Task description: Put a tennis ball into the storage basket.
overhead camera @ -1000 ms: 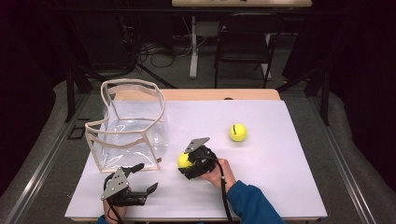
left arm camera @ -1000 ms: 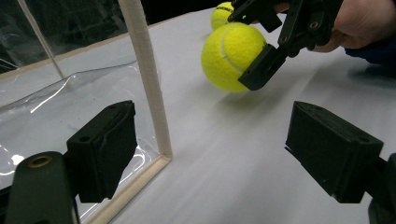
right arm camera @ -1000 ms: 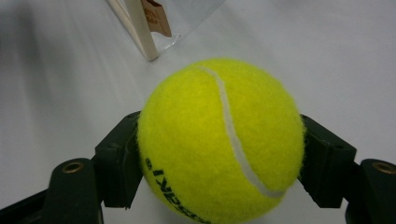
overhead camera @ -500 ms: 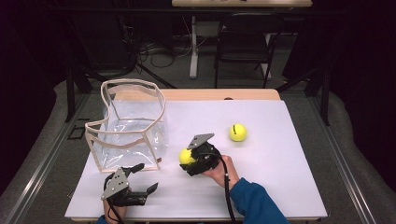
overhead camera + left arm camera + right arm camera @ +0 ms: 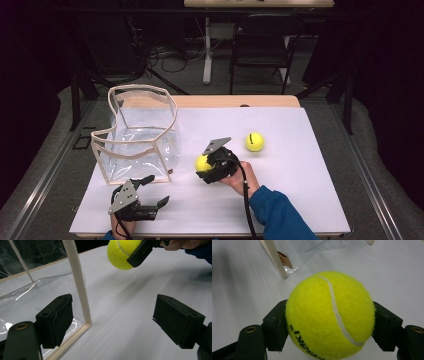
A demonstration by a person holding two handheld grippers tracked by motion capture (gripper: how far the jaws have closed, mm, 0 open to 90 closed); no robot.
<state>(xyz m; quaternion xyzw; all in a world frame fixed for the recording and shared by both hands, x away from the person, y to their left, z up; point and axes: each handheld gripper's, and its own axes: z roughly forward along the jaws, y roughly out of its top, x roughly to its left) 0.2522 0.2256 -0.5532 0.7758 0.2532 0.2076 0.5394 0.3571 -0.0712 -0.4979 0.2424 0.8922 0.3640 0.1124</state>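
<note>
My right gripper is shut on a yellow tennis ball just above the white table top, a little right of the clear bag. Up close, the tennis ball sits squeezed between both black pads. A second tennis ball lies on the table farther right. My left gripper rests near the front left edge, open and holding nothing. From the left gripper view, the held ball hangs above the table, and the bag's cream-trimmed corner stands between my left gripper's jaws.
The clear plastic bag with cream trim stands upright with its mouth facing up at the table's left side. A wooden strip runs along the table's far edge. Beyond it stand a dark chair and floor cables.
My right gripper has risen slightly with the tennis ball and shifted a little toward the bag. The left gripper has stayed put.
</note>
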